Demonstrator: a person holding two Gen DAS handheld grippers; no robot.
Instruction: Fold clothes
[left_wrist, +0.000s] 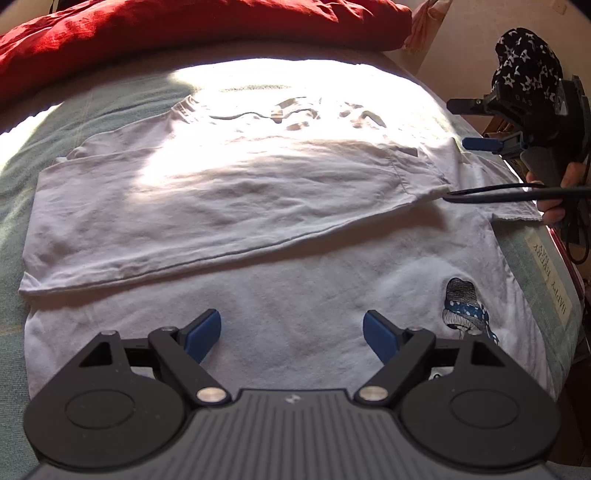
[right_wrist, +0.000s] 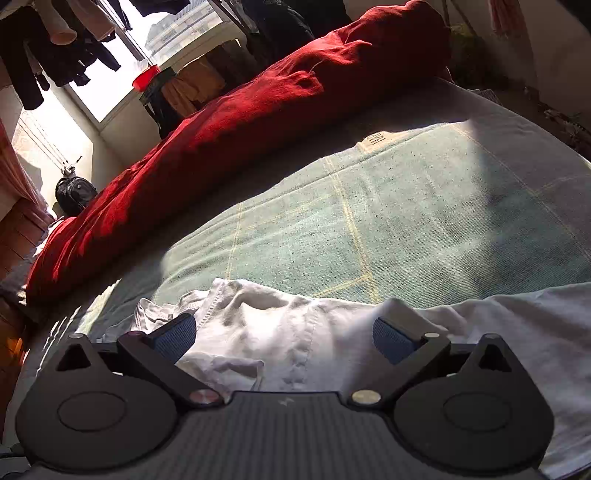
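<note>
Soft, creased white cloth shirt (left_wrist: 258, 206) lies on a coarse-woven green blanket (right_wrist: 369, 229) beside a matt red quilt (right_wrist: 229, 122).

White T-shirt (left_wrist: 258, 229) half-folded on the bed (left_wrist: 44, 122).
Left gripper (left_wrist: 291, 336) hovers above it, jaws wide apart and empty.

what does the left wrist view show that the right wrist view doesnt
Only the left wrist view shows the white t-shirt almost whole, one side folded across its middle, its mushroom print, the HAPPY EVERY DAY label, the open left gripper over the near hem, and the right gripper from outside, in a hand.

Only the right wrist view shows the window, hanging clothes, a black backpack, and the shirt's bunched edge between the open right gripper's fingers.

Both share the shirt, the red duvet and the green blanket.
</note>
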